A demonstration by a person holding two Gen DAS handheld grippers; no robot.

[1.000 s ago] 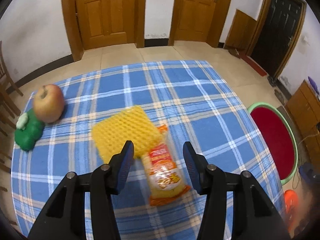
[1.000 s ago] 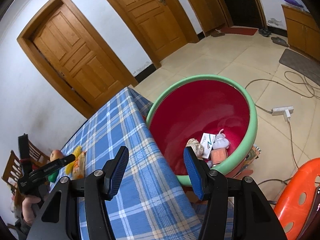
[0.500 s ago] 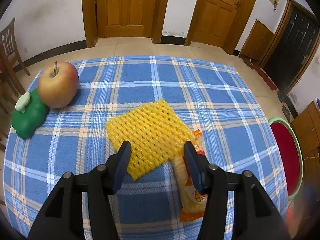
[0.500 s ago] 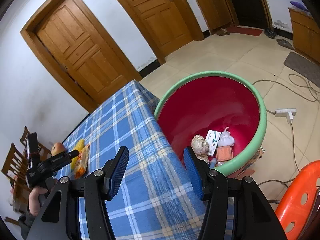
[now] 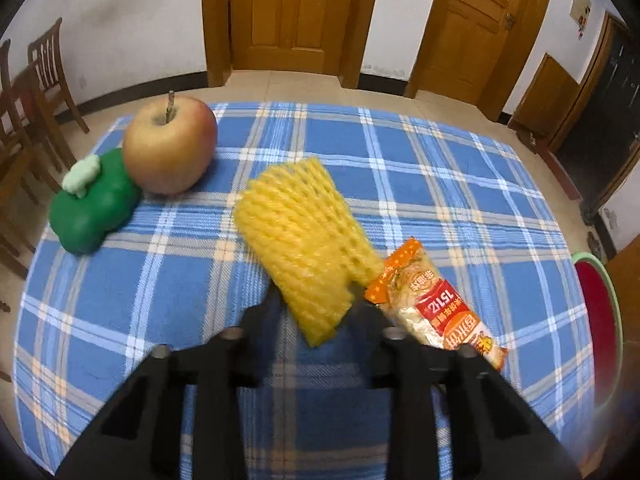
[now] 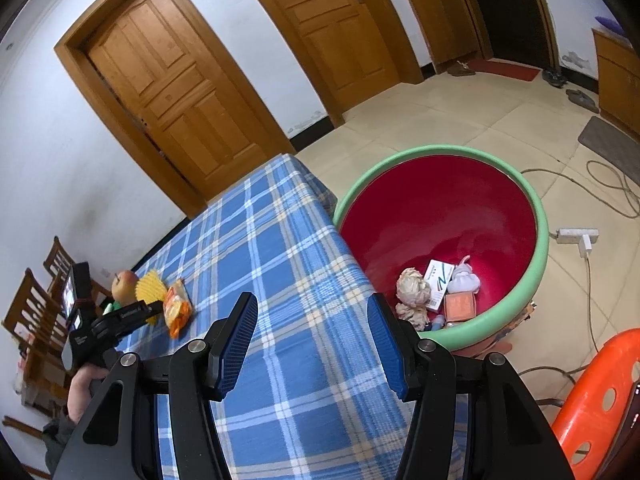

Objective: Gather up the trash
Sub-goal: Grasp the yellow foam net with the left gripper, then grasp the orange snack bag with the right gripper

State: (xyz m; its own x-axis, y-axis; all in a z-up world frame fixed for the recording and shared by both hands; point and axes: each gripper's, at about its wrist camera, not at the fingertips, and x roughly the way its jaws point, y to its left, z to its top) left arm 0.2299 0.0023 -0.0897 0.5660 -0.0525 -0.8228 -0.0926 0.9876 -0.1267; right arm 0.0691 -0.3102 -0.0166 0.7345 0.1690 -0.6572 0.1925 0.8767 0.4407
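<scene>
The left gripper [image 5: 314, 300] fingers are closing on the yellow foam net's [image 5: 300, 236] near edge, on the desk [image 5: 460, 184] beside a snack packet [image 5: 436, 308]. Only the right view shows the right gripper [image 6: 312, 340], fingers apart and empty, and trash inside the red basin [image 6: 540, 248].
</scene>
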